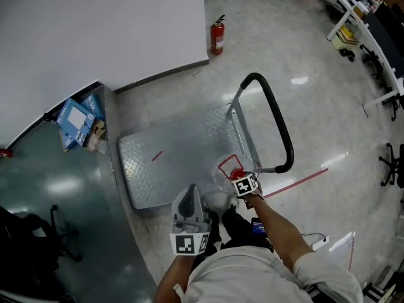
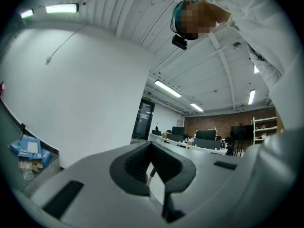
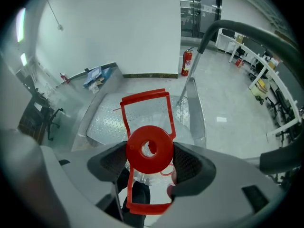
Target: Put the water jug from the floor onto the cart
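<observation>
As our right gripper (image 3: 151,167) clamps the jug (image 3: 142,151) at its stiff neck, left gripper (image 2: 151,167) pinched empty, we expect slippery weight.

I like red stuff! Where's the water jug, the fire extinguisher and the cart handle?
water jug (image 3: 149,148), right gripper view, on its round red cap.
fire extinguisher (image 1: 217,38), head view, on its red body.
cart handle (image 1: 281,124), head view, on the black grip bar.
</observation>
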`<state>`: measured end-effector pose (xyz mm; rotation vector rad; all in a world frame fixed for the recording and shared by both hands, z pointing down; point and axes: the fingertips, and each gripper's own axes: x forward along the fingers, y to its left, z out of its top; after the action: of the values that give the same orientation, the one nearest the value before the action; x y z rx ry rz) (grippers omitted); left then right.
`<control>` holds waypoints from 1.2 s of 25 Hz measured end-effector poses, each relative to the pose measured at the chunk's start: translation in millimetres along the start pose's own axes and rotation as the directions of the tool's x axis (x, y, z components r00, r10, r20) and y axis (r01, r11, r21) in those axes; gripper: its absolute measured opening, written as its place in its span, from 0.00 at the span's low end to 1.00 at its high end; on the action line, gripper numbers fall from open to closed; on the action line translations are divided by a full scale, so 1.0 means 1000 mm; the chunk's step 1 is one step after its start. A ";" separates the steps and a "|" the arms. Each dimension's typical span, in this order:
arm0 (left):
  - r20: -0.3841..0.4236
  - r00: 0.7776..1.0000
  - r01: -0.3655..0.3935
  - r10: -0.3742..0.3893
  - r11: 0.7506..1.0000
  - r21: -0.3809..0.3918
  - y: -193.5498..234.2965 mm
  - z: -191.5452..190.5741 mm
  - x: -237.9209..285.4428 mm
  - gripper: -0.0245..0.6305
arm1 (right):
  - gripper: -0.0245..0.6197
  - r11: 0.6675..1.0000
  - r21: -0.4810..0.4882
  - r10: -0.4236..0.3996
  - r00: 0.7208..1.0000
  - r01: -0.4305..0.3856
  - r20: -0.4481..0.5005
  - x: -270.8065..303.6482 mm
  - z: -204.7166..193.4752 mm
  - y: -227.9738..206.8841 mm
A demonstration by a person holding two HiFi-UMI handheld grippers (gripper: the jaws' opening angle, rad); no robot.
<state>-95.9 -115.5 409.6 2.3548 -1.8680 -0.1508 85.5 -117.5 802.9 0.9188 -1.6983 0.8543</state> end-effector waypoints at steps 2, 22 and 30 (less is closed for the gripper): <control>-0.006 1.000 -0.005 0.005 1.000 0.000 0.001 -0.003 -0.001 0.04 | 0.50 1.000 -0.006 0.002 1.000 -0.002 0.015 0.001 0.003 0.001; 0.018 0.999 0.027 -0.028 1.000 0.009 -0.012 0.003 -0.006 0.04 | 0.50 0.997 -0.070 0.024 1.000 -0.023 0.017 -0.019 0.006 0.005; 0.068 0.996 0.049 -0.049 0.999 0.003 -0.017 0.032 -0.020 0.04 | 0.06 0.998 -0.008 -0.050 0.851 0.064 0.523 -0.187 0.069 0.005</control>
<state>-89.5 -93.8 375.5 2.4266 -1.8410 -0.2380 94.5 -140.4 605.3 1.2600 -2.1250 0.5648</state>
